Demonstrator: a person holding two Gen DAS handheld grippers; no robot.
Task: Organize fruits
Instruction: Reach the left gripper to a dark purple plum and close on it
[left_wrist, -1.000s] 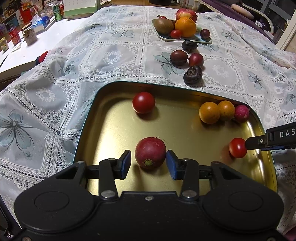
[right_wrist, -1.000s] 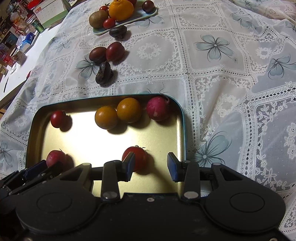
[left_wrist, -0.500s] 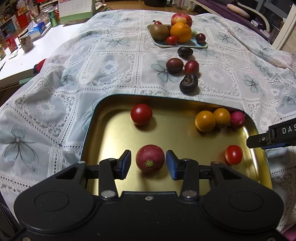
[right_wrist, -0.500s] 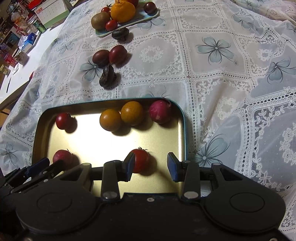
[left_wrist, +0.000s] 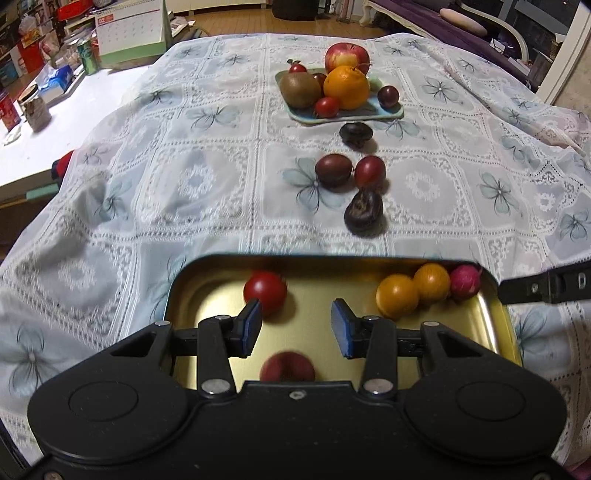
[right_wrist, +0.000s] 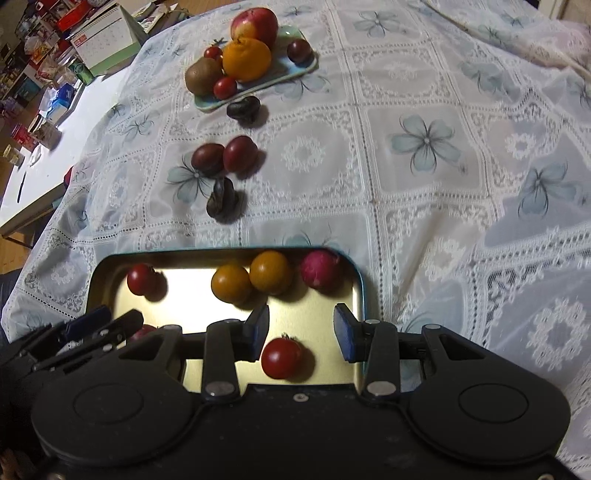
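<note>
A gold tray (left_wrist: 506, 325) lies on the lace cloth and holds several fruits. My left gripper (left_wrist: 295, 326) hangs open above it. A dark red round fruit (left_wrist: 287, 366) lies loose on the tray, nearer the camera than the pads. A red tomato (left_wrist: 265, 291) sits by the left pad, and two orange fruits (left_wrist: 397, 301) and a pink one (left_wrist: 464, 282) sit at the far right. My right gripper (right_wrist: 300, 328) is open over the tray's right end (right_wrist: 360, 288), and a small red tomato (right_wrist: 282, 358) lies free below it.
Farther along the cloth stands a pale plate (left_wrist: 343, 117) piled with an apple, an orange, a kiwi and small fruits. Several dark plums (left_wrist: 333, 170) lie loose between plate and tray. At the left is a white table (left_wrist: 55, 122) with boxes and cans.
Both grippers have risen and drawn back from the tray floor. The dark red fruit and the small tomato, earlier level with the pads, now lie below them.
</note>
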